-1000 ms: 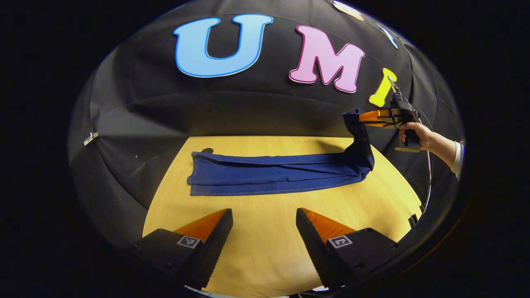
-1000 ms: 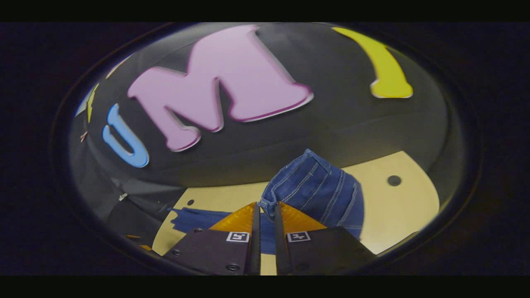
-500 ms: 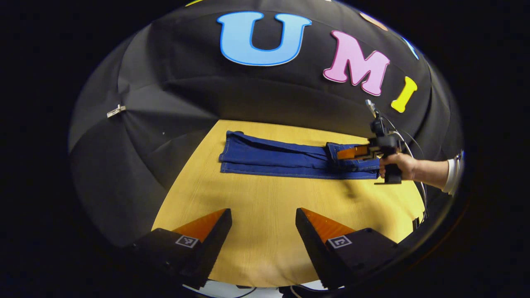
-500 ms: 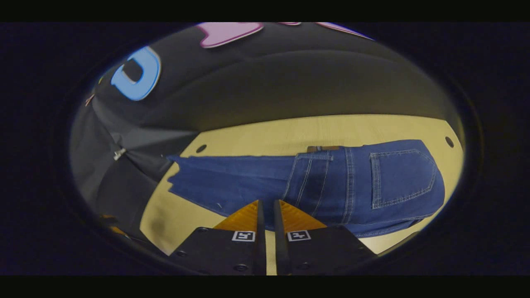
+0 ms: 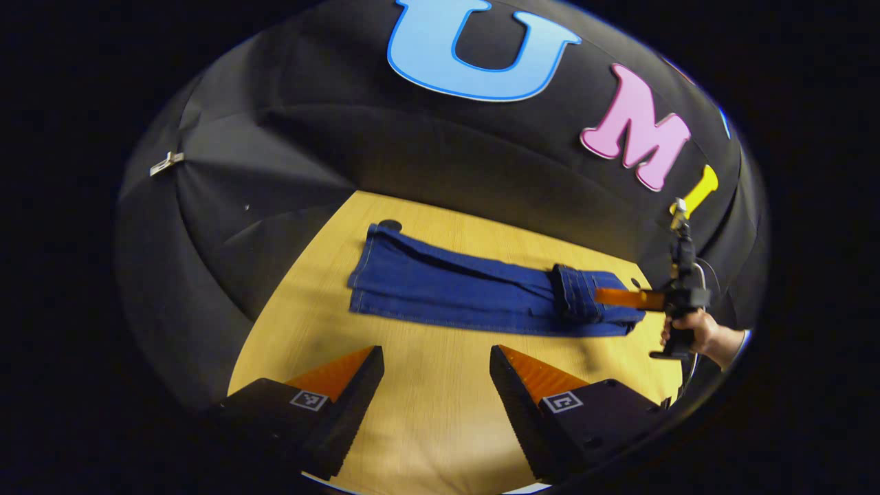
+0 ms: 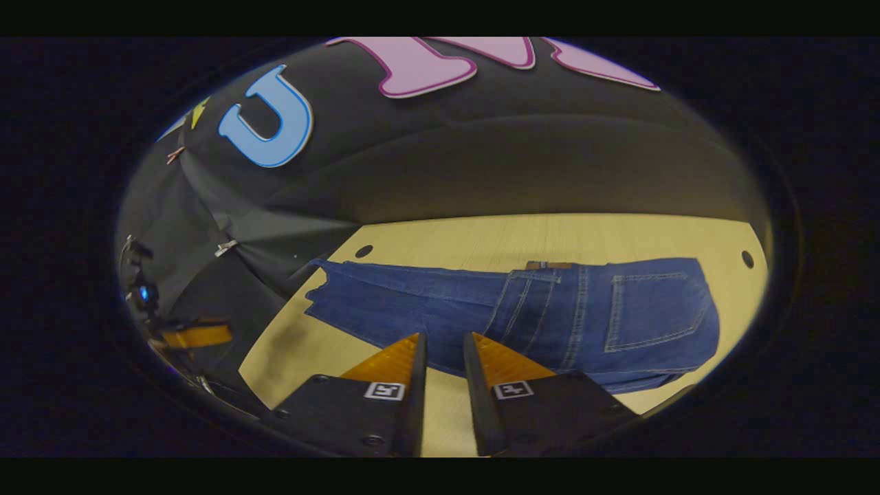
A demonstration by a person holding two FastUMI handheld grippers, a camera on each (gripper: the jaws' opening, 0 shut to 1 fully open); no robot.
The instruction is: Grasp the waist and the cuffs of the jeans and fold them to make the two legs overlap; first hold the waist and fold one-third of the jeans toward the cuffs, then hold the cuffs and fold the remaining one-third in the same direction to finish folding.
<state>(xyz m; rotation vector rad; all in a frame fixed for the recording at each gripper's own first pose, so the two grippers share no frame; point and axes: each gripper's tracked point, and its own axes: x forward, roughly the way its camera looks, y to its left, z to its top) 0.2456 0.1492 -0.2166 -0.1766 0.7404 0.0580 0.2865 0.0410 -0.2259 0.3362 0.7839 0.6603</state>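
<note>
The jeans (image 5: 474, 299) lie flat on the desk (image 5: 440, 405), stretched across it from side to side. In the left gripper view the cuffs (image 5: 364, 275) sit at the left end, and the waist (image 5: 584, 302) lies folded back over the legs at the right end. Behind the desk stands the booth wall. The left gripper (image 5: 433, 392) hangs over the desk's near edge, in front of the jeans — well apart from them. The right gripper (image 6: 443, 375) sits just before the folded waist part, over bare desk.
</note>
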